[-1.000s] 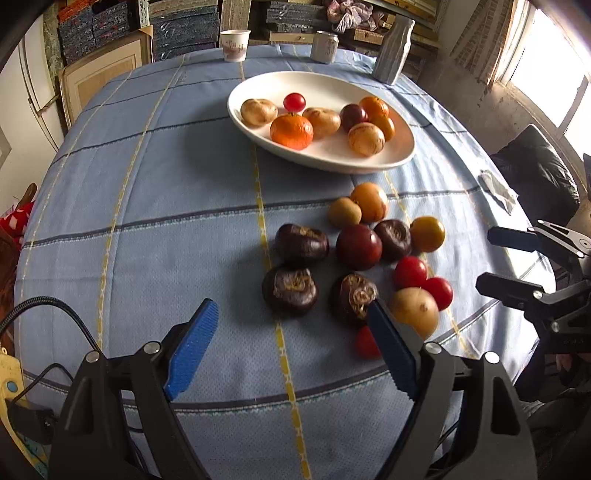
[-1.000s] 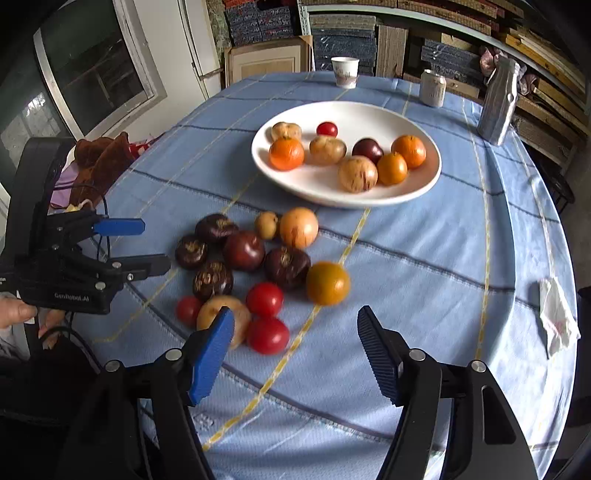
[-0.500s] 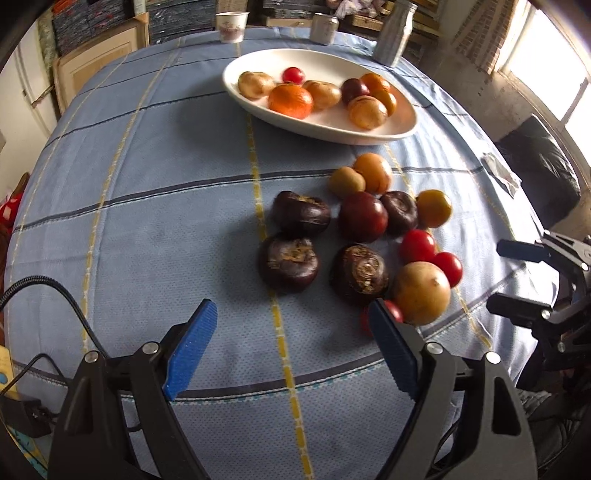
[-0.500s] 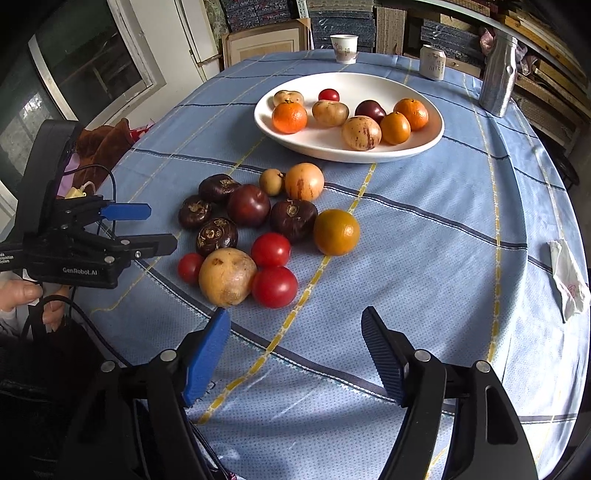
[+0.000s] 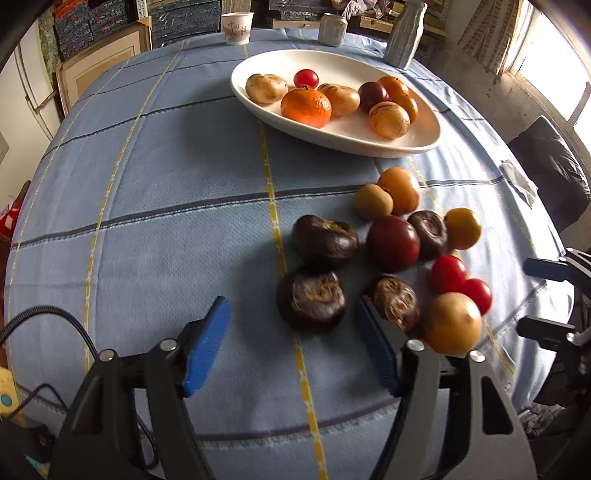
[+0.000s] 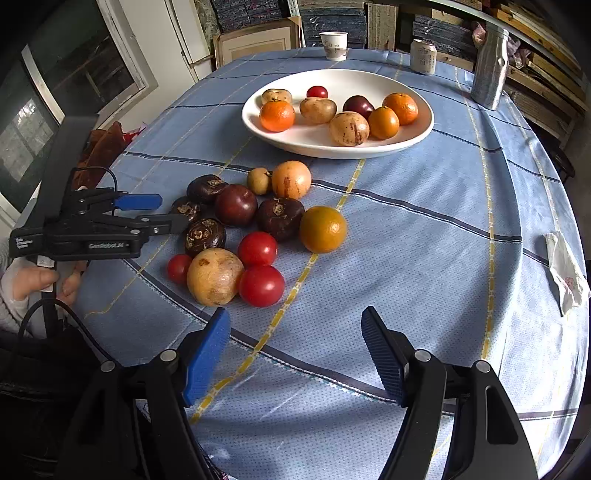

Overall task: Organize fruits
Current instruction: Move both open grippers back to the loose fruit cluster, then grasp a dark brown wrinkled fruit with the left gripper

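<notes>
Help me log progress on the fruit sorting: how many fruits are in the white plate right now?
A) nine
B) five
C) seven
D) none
C: the right wrist view shows seven fruits in the white plate, while a cluster of others still lies on the blue tablecloth in front of it.

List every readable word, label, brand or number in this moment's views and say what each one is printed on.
"GenRobot.AI": white lettering on the side of the left gripper, read in the right wrist view.
Small white label at the rear of that gripper's body: too small to read.
Paper cup: red characters, too blurred to read.
Can: printed markings, unreadable.
Nothing legible on the plate, the fruit or the tablecloth.
</notes>
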Demonstrator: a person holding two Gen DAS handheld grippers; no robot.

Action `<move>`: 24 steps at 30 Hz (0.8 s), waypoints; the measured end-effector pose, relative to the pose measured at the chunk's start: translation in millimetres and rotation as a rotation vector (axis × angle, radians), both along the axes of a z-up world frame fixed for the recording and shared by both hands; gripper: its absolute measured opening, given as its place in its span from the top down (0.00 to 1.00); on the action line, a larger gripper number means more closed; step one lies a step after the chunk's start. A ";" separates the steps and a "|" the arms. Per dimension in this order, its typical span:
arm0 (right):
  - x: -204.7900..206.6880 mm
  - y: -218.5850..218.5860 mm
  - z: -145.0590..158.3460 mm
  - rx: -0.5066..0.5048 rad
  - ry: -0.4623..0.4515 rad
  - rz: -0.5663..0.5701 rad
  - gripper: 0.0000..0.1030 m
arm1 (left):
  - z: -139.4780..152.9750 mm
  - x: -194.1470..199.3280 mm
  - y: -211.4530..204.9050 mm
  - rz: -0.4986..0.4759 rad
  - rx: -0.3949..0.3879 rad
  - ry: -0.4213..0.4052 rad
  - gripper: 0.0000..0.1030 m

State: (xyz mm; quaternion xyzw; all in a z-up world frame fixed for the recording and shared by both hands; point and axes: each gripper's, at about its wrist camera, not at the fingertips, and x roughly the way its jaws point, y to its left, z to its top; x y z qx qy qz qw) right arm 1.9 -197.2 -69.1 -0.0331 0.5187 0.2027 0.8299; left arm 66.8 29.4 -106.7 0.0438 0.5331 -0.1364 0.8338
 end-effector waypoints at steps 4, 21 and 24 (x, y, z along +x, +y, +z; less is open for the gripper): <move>0.6 -2.6 -0.3 -0.002 0.001 -0.013 0.28 | -10.0 7.5 -2.7 -0.013 0.009 0.016 0.36; 11.1 10.5 -7.0 -0.015 0.022 0.019 0.28 | -6.1 -2.5 -0.5 -0.035 0.000 -0.025 0.61; 15.9 16.2 -12.4 -0.019 0.034 0.032 0.28 | -1.0 -11.9 10.9 -0.008 -0.012 -0.024 0.61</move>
